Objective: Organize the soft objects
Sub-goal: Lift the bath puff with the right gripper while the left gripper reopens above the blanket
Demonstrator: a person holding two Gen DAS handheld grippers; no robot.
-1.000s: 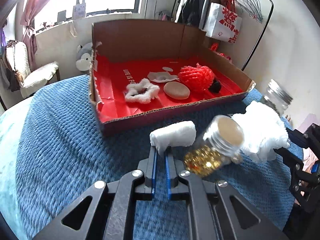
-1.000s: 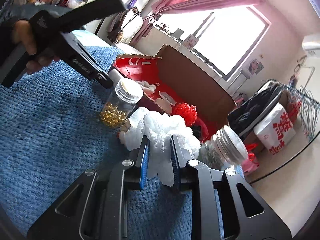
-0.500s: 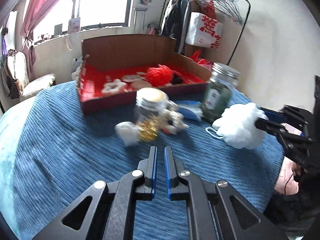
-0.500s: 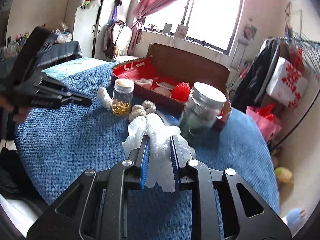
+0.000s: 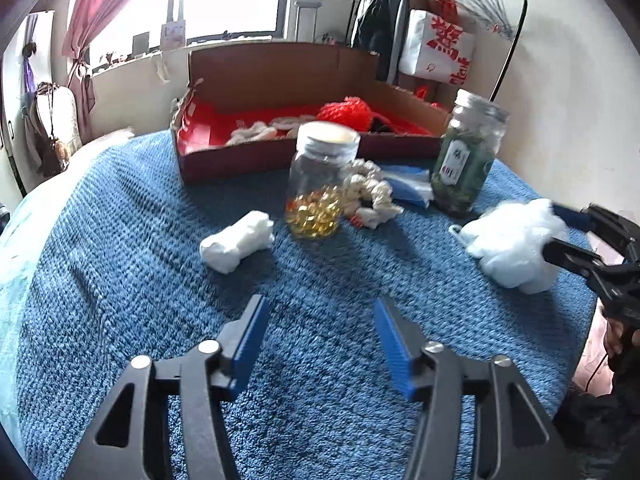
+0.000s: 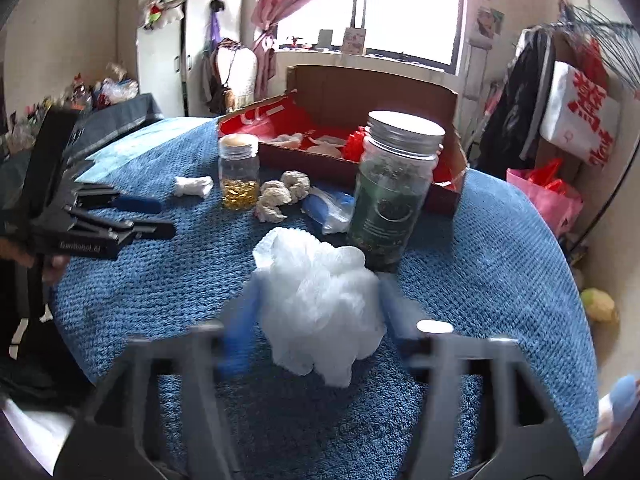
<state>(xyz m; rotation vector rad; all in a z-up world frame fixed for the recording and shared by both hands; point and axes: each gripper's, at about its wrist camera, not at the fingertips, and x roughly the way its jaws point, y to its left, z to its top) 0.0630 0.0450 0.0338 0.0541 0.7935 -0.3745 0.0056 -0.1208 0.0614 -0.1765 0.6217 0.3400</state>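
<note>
My left gripper (image 5: 318,340) has dropped the rolled white cloth (image 5: 237,243) beside the gold-bead glass jar (image 5: 320,186), both jaws opening, my right gripper (image 6: 316,328) freeing the white mesh puff (image 6: 318,300).

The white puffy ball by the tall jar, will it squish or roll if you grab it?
The white mesh puff will probably squish, since it is bunched netting. It likely weighs little. It seems unlikely to roll: it sits lumpy on the nubbly blue blanket.
</note>
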